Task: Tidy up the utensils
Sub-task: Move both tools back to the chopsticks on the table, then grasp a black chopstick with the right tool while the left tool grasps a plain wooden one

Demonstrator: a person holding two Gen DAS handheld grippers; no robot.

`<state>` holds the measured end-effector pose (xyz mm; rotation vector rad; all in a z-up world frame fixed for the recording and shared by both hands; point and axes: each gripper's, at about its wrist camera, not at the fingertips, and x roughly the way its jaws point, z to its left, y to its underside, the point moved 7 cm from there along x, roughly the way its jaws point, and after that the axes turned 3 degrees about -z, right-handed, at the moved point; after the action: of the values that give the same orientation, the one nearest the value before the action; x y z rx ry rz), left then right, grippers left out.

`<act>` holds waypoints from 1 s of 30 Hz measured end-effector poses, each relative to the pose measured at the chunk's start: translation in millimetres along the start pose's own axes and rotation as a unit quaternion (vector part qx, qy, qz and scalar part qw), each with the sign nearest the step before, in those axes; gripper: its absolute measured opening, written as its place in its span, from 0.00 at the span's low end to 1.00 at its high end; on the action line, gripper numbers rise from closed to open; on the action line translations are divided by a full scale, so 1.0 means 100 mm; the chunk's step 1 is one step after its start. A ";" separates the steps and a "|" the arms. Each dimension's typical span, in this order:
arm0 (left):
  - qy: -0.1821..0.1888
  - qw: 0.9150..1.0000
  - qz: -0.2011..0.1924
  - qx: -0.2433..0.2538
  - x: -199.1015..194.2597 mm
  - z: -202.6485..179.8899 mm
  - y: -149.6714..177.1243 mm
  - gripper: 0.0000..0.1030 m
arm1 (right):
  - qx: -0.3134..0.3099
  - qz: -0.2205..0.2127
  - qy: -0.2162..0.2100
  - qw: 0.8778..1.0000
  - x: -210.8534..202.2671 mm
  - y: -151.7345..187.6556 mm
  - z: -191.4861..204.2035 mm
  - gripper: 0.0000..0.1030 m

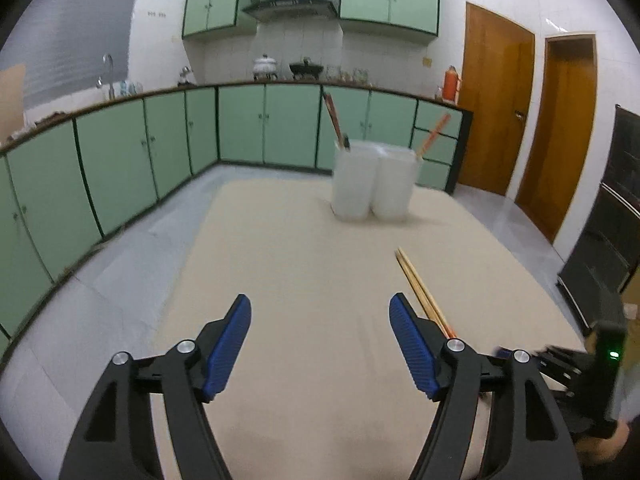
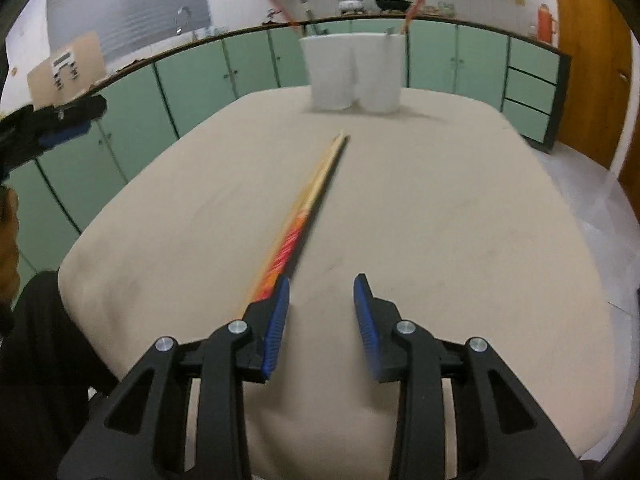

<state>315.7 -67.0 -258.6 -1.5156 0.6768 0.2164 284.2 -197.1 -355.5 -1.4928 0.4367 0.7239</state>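
A pair of wooden chopsticks [image 2: 316, 188] with red-orange ends lies on the beige table [image 2: 440, 220], pointing at two white holders [image 2: 354, 72] at the far edge. Each holder has chopsticks standing in it. My right gripper [image 2: 322, 284] is open and empty; its left finger sits just right of the chopsticks' near end. My left gripper [image 1: 320, 308] is open and empty above the table, with the chopsticks [image 1: 420, 288] lying just right of its right finger. The holders [image 1: 374, 180] stand ahead of it. The right gripper's body [image 1: 568, 364] shows at the lower right there.
Green kitchen cabinets [image 1: 240, 124] run along the back and left walls, with pots on the counter. Two wooden doors [image 1: 532, 128] are at the right. The table edge [image 2: 88, 248] drops off at the left. The left gripper [image 2: 60, 120] shows at the left edge of the right wrist view.
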 end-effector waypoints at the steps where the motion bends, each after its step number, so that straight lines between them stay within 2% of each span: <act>1: 0.003 1.000 0.005 -0.002 0.00 -0.02 0.05 0.68 | -0.011 0.005 -0.003 1.000 0.00 0.02 0.04 0.33; 4: 0.009 1.000 0.017 0.005 -0.02 -0.08 0.23 0.69 | -0.029 -0.011 0.008 0.999 -0.12 -0.04 0.06 0.33; 8: 0.016 0.999 0.026 0.018 0.02 -0.17 0.33 0.70 | -0.035 0.008 -0.003 0.999 -0.08 0.03 0.09 0.33; 11: 0.025 0.999 0.036 0.030 0.09 -0.28 0.41 0.70 | -0.036 0.009 0.007 0.999 -0.04 0.07 0.02 0.32; 12: 0.031 0.998 0.039 0.036 0.11 -0.33 0.44 0.70 | -0.032 0.008 0.013 0.999 -0.05 0.05 -0.05 0.29; 15: 0.046 0.996 0.052 0.050 0.18 -0.50 0.57 0.70 | -0.016 0.008 0.016 1.000 -0.10 0.09 -0.16 0.12; 16: 0.052 0.996 0.055 0.055 0.20 -0.58 0.59 0.70 | -0.012 0.007 0.016 1.000 -0.12 0.10 -0.20 0.10; 20: 0.065 0.993 0.072 0.074 0.34 -0.82 0.73 0.70 | -0.009 0.004 -0.004 1.000 -0.11 0.10 -0.20 0.14; 24: 0.074 0.991 0.082 0.081 0.46 -0.98 0.78 0.70 | 0.004 0.001 0.024 1.000 -0.12 0.10 -0.34 0.06; 30: 0.087 0.989 0.091 0.076 0.56 -1.14 0.80 0.70 | 0.026 -0.004 0.022 0.999 -0.20 0.18 -0.47 0.06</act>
<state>287.3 -185.4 -346.0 -1.3362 0.9519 0.1668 265.3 -247.5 -358.4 -1.4629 0.4793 0.6700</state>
